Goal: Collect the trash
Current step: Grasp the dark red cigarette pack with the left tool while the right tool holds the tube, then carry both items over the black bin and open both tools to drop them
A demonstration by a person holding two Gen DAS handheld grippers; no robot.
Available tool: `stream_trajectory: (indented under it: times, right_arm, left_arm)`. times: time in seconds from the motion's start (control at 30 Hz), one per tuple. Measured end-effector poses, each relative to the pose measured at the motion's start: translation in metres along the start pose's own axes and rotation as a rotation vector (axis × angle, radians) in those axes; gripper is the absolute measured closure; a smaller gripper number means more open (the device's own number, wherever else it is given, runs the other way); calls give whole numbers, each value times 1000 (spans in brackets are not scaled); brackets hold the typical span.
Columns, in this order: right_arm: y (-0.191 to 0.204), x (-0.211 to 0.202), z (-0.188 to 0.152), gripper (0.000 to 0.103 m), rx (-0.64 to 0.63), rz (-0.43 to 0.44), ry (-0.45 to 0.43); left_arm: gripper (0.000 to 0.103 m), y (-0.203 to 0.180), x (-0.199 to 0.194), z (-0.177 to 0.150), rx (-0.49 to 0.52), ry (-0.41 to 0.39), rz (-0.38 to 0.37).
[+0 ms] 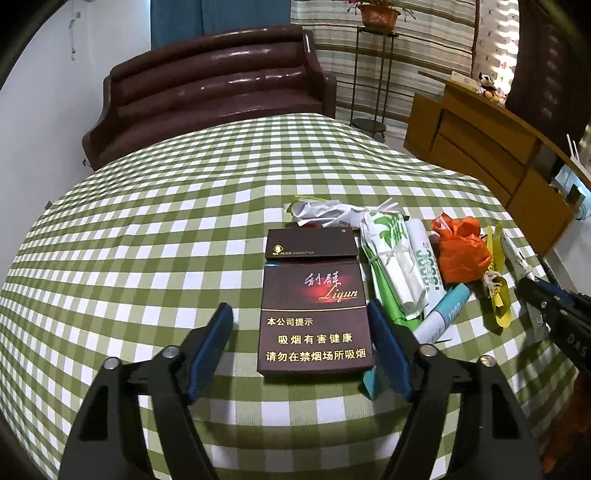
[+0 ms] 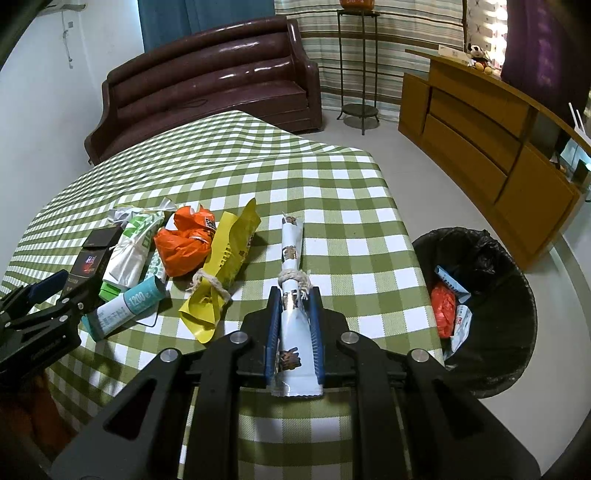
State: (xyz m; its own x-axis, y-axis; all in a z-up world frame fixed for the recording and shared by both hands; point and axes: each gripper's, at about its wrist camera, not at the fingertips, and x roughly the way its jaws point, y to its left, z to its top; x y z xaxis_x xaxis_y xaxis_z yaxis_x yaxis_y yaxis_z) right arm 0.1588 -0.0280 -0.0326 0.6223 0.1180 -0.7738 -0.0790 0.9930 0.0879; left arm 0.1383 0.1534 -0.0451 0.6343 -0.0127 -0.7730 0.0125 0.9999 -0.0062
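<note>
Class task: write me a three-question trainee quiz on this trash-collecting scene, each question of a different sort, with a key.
1. True or false: the right gripper is shut on the rolled white wrapper.
2. What lies between the left gripper's open jaws? A) orange bag B) cigarette pack C) yellow wrapper
3. Fill in: the black bin stands on the ____ beside the table.

Key: 1 true. 2 B, the cigarette pack; the pads do not press on it. 3 floor.

A home living room. Dark leather sofa (image 1: 210,85) against the wall, table under a green checked cloth (image 1: 147,229), wooden cabinet (image 2: 480,125), striped curtains (image 2: 399,40), potted plant on a stand (image 1: 378,14).
</note>
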Motion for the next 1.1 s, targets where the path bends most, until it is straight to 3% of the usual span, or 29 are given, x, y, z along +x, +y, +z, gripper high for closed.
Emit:
stream_trajectory:
  times: [0.1,0.43,0.8,1.1]
  right_arm:
    - [1,0,0,88,-8,-3,-2]
    - [3,-1,-2,89,-12,-3,-10]
    - [-6,-20,-6,89,10,8,-52]
    - [-39,-50,-7,89,38,-27,-115]
  left_arm:
    - [49,0,3,-1,9,15,-8]
    - [49,3,-3,-4,-3,-20,-2]
    - [49,0,-34,-9,-7,-115,32]
    - [49,-44,-60,-4,43,-190,-48]
